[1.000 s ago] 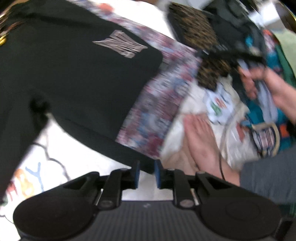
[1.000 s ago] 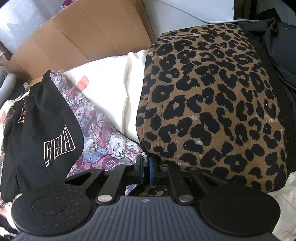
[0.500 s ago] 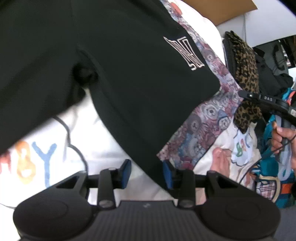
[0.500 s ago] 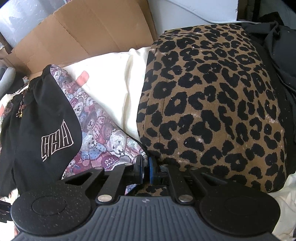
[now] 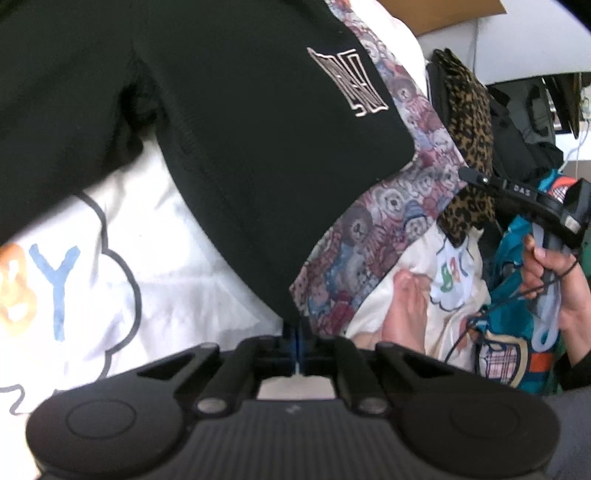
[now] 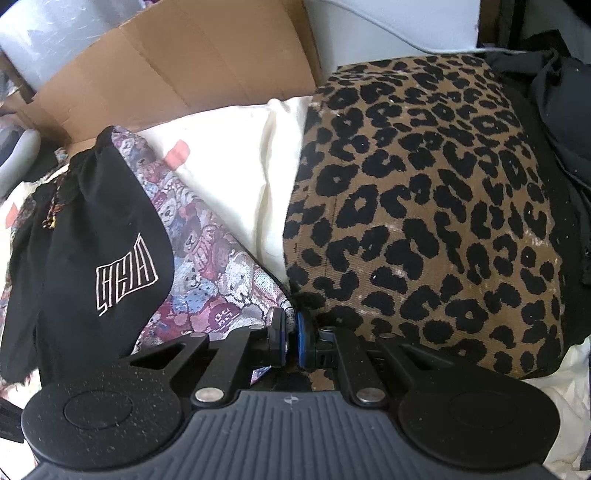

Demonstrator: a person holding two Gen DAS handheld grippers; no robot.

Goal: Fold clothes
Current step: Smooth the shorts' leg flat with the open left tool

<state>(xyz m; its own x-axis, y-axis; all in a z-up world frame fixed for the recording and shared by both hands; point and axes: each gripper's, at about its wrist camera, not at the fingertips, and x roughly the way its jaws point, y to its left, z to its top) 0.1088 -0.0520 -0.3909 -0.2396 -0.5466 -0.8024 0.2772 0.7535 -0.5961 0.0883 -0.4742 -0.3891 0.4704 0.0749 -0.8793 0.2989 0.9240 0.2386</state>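
On the pile of clothes, the left tongs (image 5: 296, 341) pinch the black shorts' (image 5: 240, 129) hem and the right tongs (image 6: 290, 338) pinch the leopard-print cloth (image 6: 424, 221), ready for folding.

Right gripper (image 6: 291, 334) nearly closed at edge of leopard-print garment (image 6: 424, 221); teddy-bear fabric (image 6: 214, 266), black garment (image 6: 92, 258), cream cloth (image 6: 236, 177), cardboard box (image 6: 177, 62) behind.

Cardboard box (image 6: 177, 70), white wall (image 6: 388, 22), daylight
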